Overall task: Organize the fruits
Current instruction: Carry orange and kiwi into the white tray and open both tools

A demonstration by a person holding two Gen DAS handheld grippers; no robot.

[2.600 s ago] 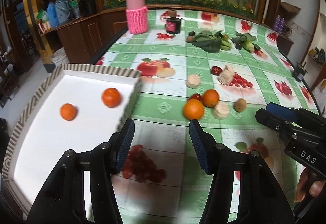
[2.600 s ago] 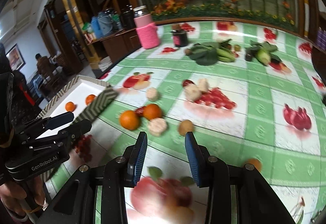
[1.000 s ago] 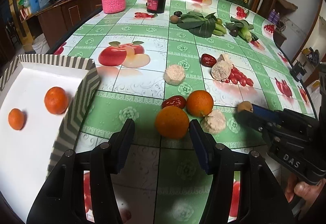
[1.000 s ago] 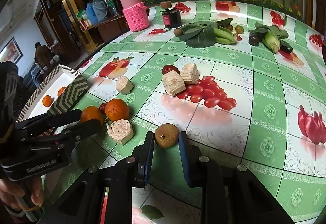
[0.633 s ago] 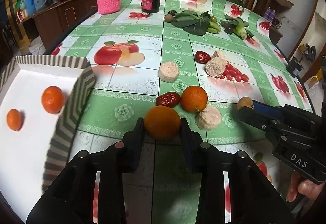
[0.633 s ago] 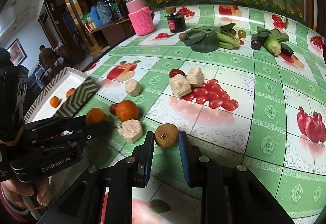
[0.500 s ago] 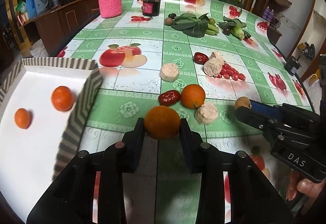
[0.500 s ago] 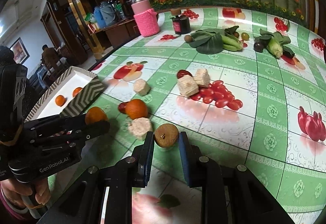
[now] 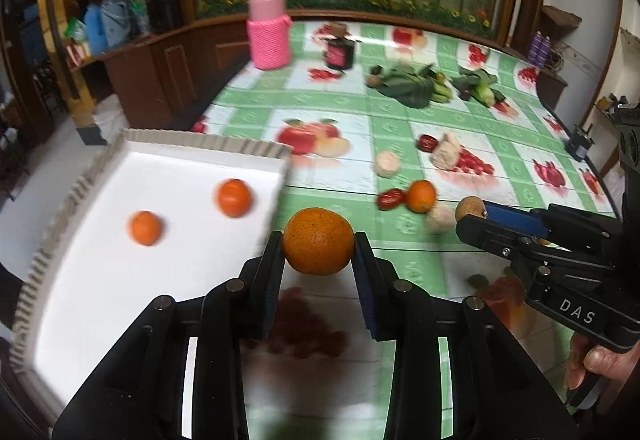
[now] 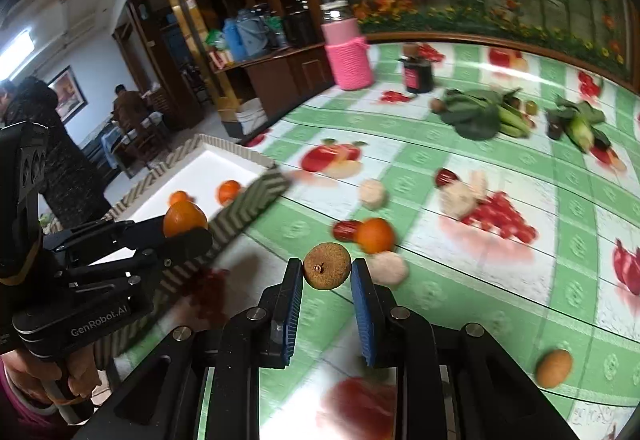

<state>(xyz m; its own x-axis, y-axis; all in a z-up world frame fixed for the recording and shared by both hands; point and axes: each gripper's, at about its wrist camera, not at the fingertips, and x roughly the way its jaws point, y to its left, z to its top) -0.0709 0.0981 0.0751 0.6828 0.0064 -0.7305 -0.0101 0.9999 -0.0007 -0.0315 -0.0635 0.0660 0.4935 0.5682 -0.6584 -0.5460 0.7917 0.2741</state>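
Observation:
My left gripper (image 9: 318, 244) is shut on a large orange (image 9: 318, 242), held above the table just right of the white tray's striped rim (image 9: 208, 139). Two small oranges (image 9: 234, 197) (image 9: 145, 227) lie in the tray. My right gripper (image 10: 326, 270) is shut on a round brown fruit (image 10: 327, 266), lifted off the tablecloth. In the left wrist view the right gripper (image 9: 472, 211) reaches in from the right with that brown fruit (image 9: 469, 207) at its tip. The left gripper (image 10: 184, 228) shows in the right wrist view beside the tray.
On the fruit-print tablecloth lie another orange (image 9: 421, 195), a red date (image 9: 390, 198) and beige chunks (image 9: 387, 163). Farther back stand a pink knitted jar (image 9: 269, 39), a dark jar (image 9: 340, 51) and leafy vegetables (image 9: 408, 85). A small brown fruit (image 10: 554, 362) lies near right.
The left gripper closed on the large orange and lifted it toward the tray. The right gripper, shut on the brown fruit, rose off the table and moved left as well.

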